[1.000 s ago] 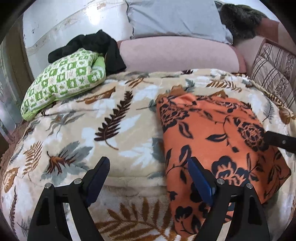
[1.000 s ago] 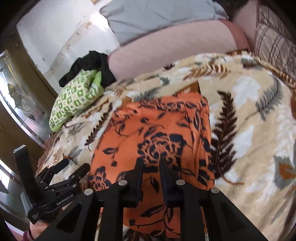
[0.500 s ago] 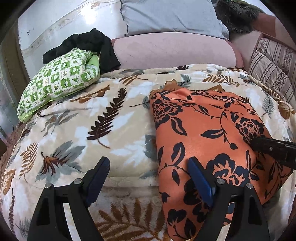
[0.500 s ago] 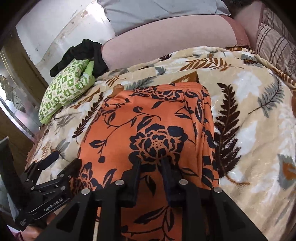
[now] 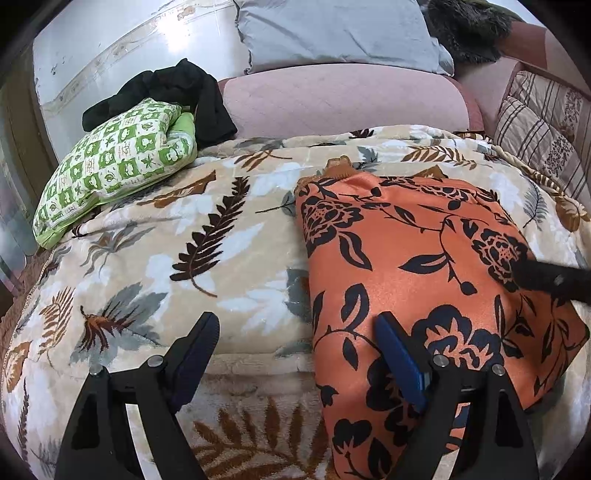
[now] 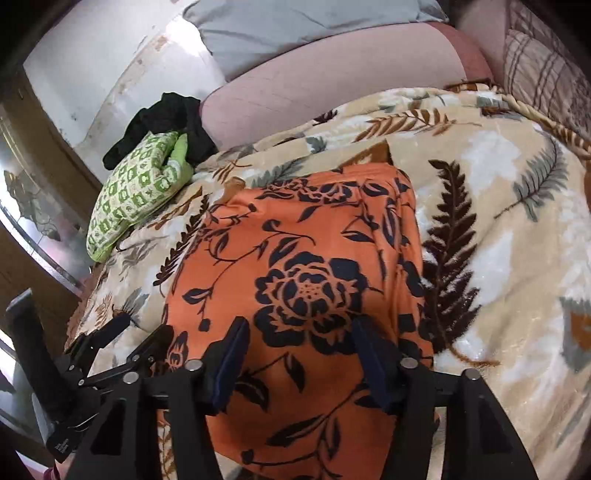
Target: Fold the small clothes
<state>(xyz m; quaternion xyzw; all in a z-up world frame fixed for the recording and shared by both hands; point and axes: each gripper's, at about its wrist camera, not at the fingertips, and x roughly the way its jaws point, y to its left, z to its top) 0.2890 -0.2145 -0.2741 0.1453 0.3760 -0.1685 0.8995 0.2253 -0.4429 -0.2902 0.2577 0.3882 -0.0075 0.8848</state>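
Observation:
An orange garment with black flowers (image 5: 417,266) lies folded flat on the leaf-print blanket (image 5: 207,236); it also shows in the right wrist view (image 6: 310,266). My left gripper (image 5: 295,343) is open and empty at the garment's near left edge, its right finger over the cloth. My right gripper (image 6: 299,347) is open just above the garment's near part, holding nothing. The right gripper's tip (image 5: 550,280) shows at the right in the left wrist view. The left gripper (image 6: 122,343) shows at lower left in the right wrist view.
A green checked cushion (image 5: 110,173) lies at the back left with black clothing (image 5: 173,92) behind it. A pink sofa back (image 5: 343,99) and grey pillow (image 5: 332,33) stand behind. Striped cushions (image 5: 543,125) are at the right.
My right gripper has opened and let go of the orange garment, which now lies flat. My left gripper stays open and has shifted slightly.

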